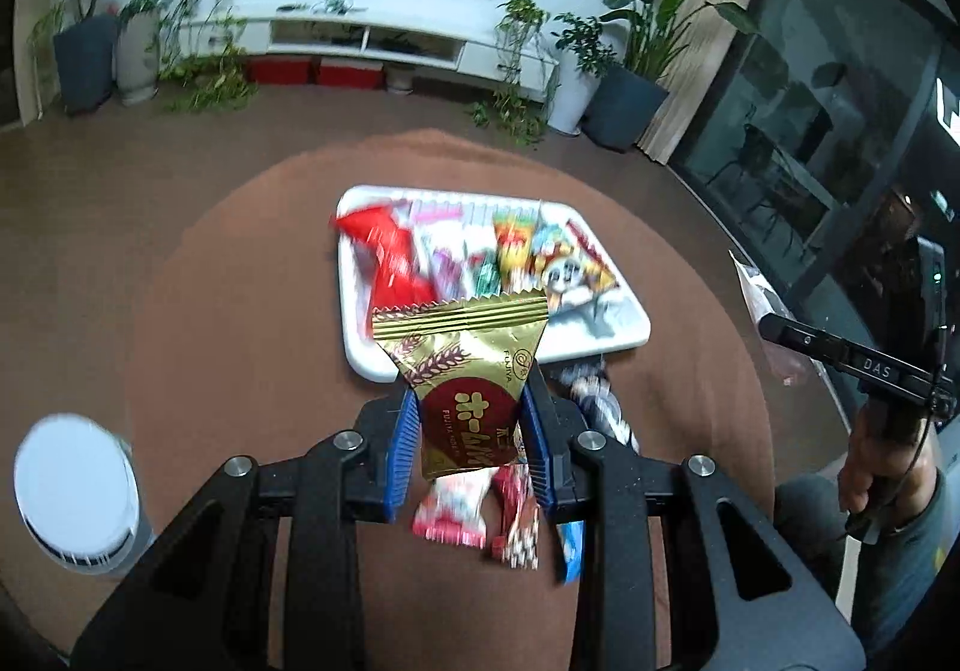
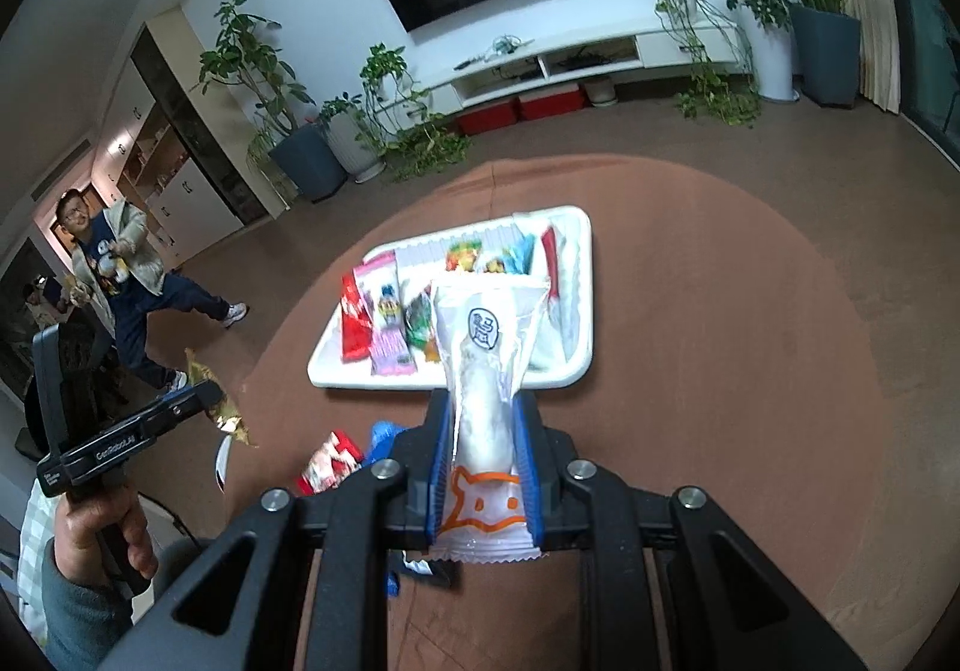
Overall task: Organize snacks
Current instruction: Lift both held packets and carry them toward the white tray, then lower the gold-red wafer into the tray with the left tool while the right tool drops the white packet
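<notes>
My left gripper (image 1: 471,425) is shut on a gold snack packet (image 1: 465,371) with a red oval label, held above the brown round table just short of the white tray (image 1: 600,344). The tray holds several snack packets in a row, a red one (image 1: 390,257) at its left. My right gripper (image 2: 486,437) is shut on a clear white snack packet (image 2: 486,371) with an orange cat outline, held near the tray's (image 2: 336,371) front edge. Loose snacks (image 1: 456,509) lie on the table under my left gripper.
A white round container (image 1: 75,491) stands at the table's left edge. Loose red and blue packets (image 2: 336,461) lie on the table left of my right gripper. A person (image 2: 120,275) stands far left across the room. Potted plants and a TV bench line the far wall.
</notes>
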Available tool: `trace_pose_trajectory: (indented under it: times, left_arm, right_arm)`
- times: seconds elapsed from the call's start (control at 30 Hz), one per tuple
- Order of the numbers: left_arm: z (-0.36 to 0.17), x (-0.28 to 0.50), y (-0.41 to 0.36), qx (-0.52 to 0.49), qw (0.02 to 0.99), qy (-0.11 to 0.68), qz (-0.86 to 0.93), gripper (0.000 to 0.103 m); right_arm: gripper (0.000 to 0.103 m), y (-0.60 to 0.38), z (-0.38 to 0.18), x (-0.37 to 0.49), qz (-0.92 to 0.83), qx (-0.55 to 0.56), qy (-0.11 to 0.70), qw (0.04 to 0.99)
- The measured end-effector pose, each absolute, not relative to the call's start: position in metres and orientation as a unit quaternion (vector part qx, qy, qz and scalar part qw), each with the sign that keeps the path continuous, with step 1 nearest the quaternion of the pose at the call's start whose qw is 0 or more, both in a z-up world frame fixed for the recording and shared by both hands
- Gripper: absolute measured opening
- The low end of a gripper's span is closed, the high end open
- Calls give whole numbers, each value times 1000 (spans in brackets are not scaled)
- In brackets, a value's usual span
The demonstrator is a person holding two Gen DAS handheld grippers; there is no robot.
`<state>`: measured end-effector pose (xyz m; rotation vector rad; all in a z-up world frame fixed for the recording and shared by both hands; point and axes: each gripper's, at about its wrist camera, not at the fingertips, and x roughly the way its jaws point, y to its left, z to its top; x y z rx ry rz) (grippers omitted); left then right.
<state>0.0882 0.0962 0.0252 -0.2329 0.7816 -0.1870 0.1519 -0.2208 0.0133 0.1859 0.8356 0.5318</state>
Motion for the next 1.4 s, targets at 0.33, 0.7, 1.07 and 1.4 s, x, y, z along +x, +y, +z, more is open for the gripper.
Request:
trace_pose_trajectory:
  times: [0.33,0.7,1.07,1.4]
  left_arm:
    - [49,184,66,-80,907,394,-124,29]
    - [-11,278,48,-56,881,457,-110,29]
    - [-59,312,38,-50,870,478,-111,29]
    - [-72,314,21,-27,872,476,-111,29]
  right_arm:
    - [22,-176,51,202,287,83,378,876]
    - [22,-129,-8,269,271,89,442,850]
    - [22,-119,-55,297,245,89,475,841]
    - [23,-117,-75,303,235,87,486,837]
